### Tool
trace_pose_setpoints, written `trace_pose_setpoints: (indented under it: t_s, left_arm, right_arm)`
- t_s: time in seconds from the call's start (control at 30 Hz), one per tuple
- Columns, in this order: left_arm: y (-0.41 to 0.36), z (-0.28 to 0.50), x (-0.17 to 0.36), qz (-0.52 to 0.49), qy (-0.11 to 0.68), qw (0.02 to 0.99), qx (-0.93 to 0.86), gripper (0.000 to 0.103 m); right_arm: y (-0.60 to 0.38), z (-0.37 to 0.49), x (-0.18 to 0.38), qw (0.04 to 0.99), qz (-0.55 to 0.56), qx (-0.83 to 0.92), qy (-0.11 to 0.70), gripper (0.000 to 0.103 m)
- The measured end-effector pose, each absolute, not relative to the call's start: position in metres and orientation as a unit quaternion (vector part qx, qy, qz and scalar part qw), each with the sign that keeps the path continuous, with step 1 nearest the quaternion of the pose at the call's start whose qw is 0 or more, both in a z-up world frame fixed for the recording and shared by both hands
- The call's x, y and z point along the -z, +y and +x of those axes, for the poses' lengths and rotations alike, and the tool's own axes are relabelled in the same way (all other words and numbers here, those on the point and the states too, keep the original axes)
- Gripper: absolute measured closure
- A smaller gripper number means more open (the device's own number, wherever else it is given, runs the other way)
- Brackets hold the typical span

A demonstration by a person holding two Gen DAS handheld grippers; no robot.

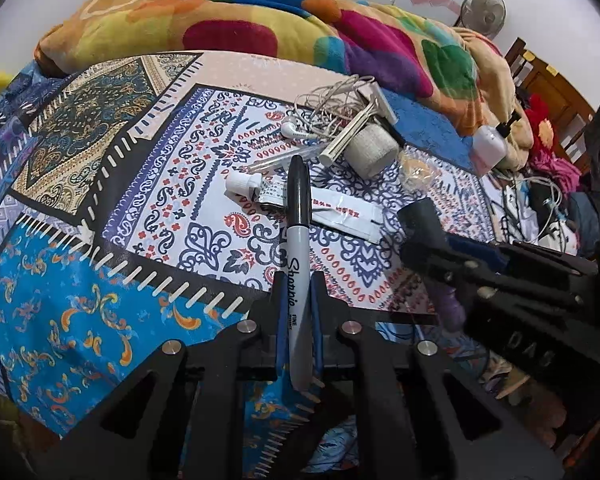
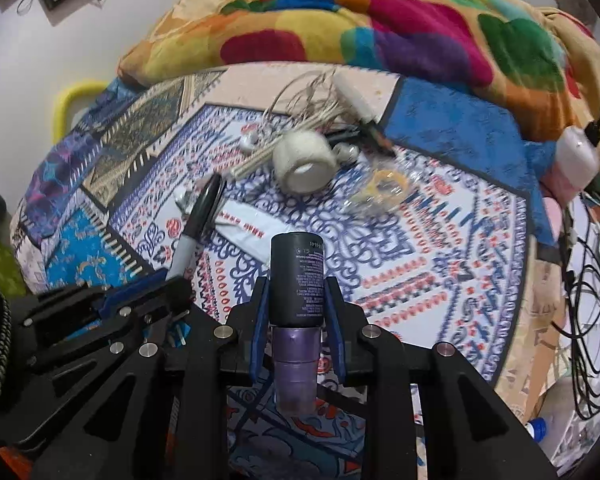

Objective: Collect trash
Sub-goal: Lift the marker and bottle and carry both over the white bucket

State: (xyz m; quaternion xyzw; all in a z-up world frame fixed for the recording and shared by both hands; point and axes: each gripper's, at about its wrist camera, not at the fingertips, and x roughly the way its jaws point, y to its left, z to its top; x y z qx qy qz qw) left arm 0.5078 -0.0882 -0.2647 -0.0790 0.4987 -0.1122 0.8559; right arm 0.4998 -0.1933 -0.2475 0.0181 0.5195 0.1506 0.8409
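Observation:
My left gripper (image 1: 298, 288) is shut on a grey Sharpie marker (image 1: 299, 248) with a black cap, held above the patterned bedspread (image 1: 100, 280). My right gripper (image 2: 296, 292) is shut on a black and purple roll-on bottle (image 2: 297, 276). The right gripper shows at the right of the left wrist view (image 1: 460, 256); the left gripper with the marker shows at the left of the right wrist view (image 2: 140, 300). Ahead on the bed lie a white tape roll (image 1: 370, 148), tangled earphones (image 1: 328, 108), a razor (image 1: 356, 128), a small tube (image 1: 252, 186), a paper wrapper (image 1: 340, 212) and clear plastic wrap (image 1: 416, 168).
A colourful blanket (image 1: 260, 20) is heaped along the far side of the bed. A white pump bottle (image 1: 488, 144) stands at the right. Cables (image 2: 592, 280) and clutter lie beyond the bed's right edge. A yellow handle (image 2: 72, 100) is at the far left.

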Motion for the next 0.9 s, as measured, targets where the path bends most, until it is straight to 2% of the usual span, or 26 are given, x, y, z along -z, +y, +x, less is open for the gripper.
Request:
trace_pose_setpoints:
  t_s: [0.4, 0.67, 0.9]
  left_arm:
    - [-0.077, 0.460, 0.183, -0.066, 0.437, 0.891, 0.101, 0.093]
    - [-0.043, 0.399, 0.128, -0.067, 0.397, 0.913, 0.068, 0.093]
    - [0.001, 0.331, 0.100, -0.070, 0.372, 0.925, 0.018, 0.093]
  right_arm:
    - [-0.189, 0.468, 0.168, 0.865, 0.028, -0.177, 0.469, 0.079]
    - [-0.156, 0.425, 0.109, 0.883, 0.013, -0.213, 0.417, 0.079]
    - [-0.113, 0.378, 0.078, 0.881, 0.006, -0.262, 0.394, 0.079]
